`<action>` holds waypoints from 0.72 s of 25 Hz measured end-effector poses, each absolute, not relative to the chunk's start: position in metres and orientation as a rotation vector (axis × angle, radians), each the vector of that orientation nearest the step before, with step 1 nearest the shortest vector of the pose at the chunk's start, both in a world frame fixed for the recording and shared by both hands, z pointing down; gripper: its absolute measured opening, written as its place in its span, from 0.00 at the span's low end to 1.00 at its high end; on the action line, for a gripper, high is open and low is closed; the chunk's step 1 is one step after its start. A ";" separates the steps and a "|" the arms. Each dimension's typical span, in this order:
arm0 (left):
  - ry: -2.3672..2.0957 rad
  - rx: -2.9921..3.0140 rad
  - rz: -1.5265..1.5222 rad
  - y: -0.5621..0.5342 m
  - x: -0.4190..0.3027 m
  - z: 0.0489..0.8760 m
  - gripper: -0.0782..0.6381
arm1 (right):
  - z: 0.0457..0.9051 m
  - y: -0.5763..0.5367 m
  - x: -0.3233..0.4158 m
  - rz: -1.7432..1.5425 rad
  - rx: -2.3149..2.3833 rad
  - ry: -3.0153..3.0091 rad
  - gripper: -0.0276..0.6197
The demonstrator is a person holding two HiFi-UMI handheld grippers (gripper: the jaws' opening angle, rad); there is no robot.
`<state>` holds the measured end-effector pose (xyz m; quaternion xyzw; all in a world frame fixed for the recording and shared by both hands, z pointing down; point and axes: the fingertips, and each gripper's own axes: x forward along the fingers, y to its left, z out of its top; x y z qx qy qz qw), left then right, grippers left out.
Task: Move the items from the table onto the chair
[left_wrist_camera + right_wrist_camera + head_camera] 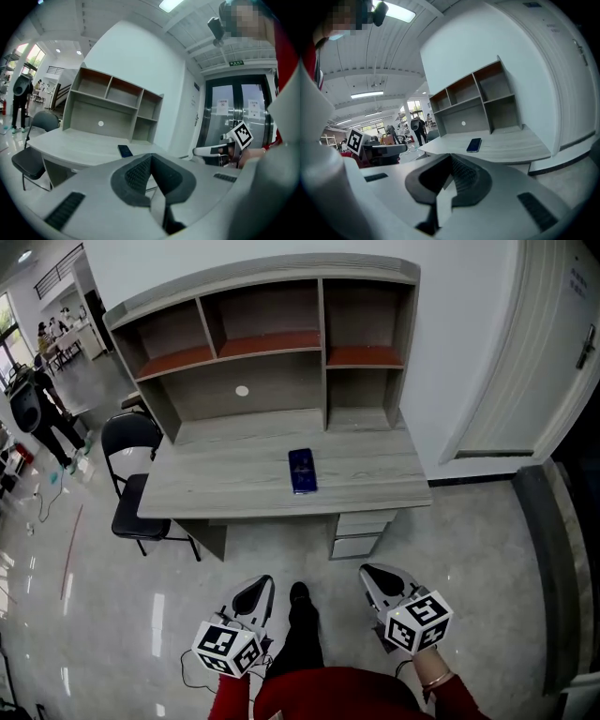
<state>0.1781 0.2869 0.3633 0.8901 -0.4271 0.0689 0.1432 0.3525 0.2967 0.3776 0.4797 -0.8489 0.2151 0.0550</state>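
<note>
A dark blue phone [302, 471] lies flat near the middle of the grey wooden desk [225, 493]; it also shows as the phone [124, 150] in the left gripper view and the phone [474, 145] in the right gripper view. A black folding chair [134, 486] stands at the desk's left end, partly under it. My left gripper [254, 595] and right gripper [375, 579] hang low in front of the desk, well short of it, both shut with nothing between their jaws. Across from it, the left gripper view catches the right gripper [212, 151].
A hutch with open shelves [267, 338] sits on the back of the desk, and drawers [360, 532] hang under its right side. A white door [548, 352] is at the right. A person [42, 409] stands far left on the glossy floor.
</note>
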 end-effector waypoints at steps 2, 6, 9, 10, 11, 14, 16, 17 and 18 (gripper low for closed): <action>-1.202 2.566 0.205 0.240 0.175 0.369 0.12 | 0.384 0.252 0.347 0.664 1.472 -2.551 0.06; -1.097 2.549 0.224 0.152 0.179 0.375 0.12 | 0.387 0.168 0.338 0.719 1.511 -2.490 0.06; -1.051 2.539 0.256 0.099 0.186 0.385 0.12 | 0.391 0.121 0.331 0.744 1.511 -2.456 0.06; -1.036 2.526 0.260 0.085 0.188 0.388 0.12 | 0.393 0.110 0.330 0.752 1.503 -2.443 0.06; -1.022 2.511 0.266 0.074 0.191 0.393 0.12 | 0.396 0.101 0.329 0.759 1.492 -2.432 0.06; -1.004 2.478 0.313 0.048 0.197 0.407 0.12 | 0.404 0.075 0.329 0.784 1.461 -2.413 0.06; -1.009 2.430 0.346 0.036 0.200 0.419 0.12 | 0.411 0.061 0.331 0.815 1.437 -2.403 0.06; -1.010 2.394 0.366 0.032 0.201 0.426 0.12 | 0.415 0.055 0.331 0.829 1.417 -2.397 0.06; -1.005 2.356 0.388 0.029 0.202 0.433 0.12 | 0.419 0.049 0.331 0.840 1.394 -2.388 0.06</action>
